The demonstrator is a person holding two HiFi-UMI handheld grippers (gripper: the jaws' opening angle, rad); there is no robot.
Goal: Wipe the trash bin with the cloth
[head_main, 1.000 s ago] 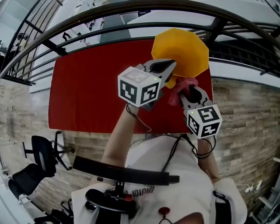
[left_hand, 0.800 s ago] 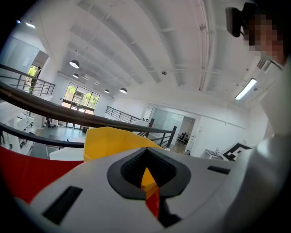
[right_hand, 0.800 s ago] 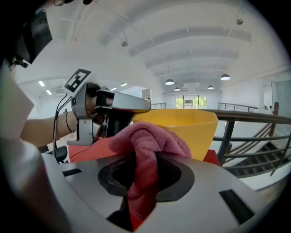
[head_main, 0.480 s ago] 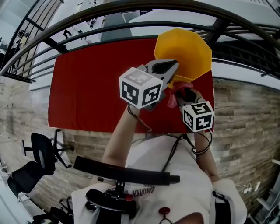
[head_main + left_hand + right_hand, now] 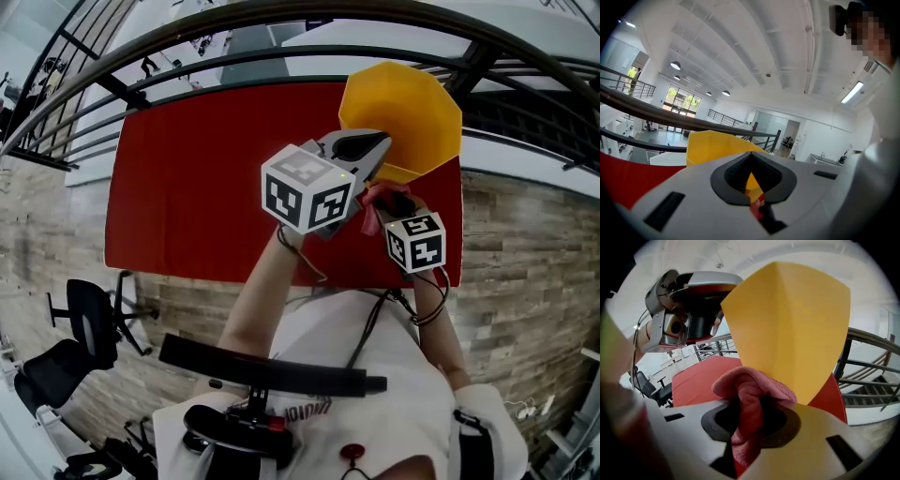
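Yellow trash bin (image 5: 412,103) at upper right of the red counter (image 5: 187,178), left tongs (image 5: 380,150) pinching its rim, right tongs (image 5: 394,199) clamped on a pink cloth (image 5: 750,390) against its outer wall

Near wall of the trash bin (image 5: 412,98) hidden behind the left gripper (image 5: 375,148); cloth (image 5: 369,216) barely peeking past the right gripper (image 5: 392,200).

Head view steeply down, gripper views close, all sharing trash bin (image 5: 403,112)
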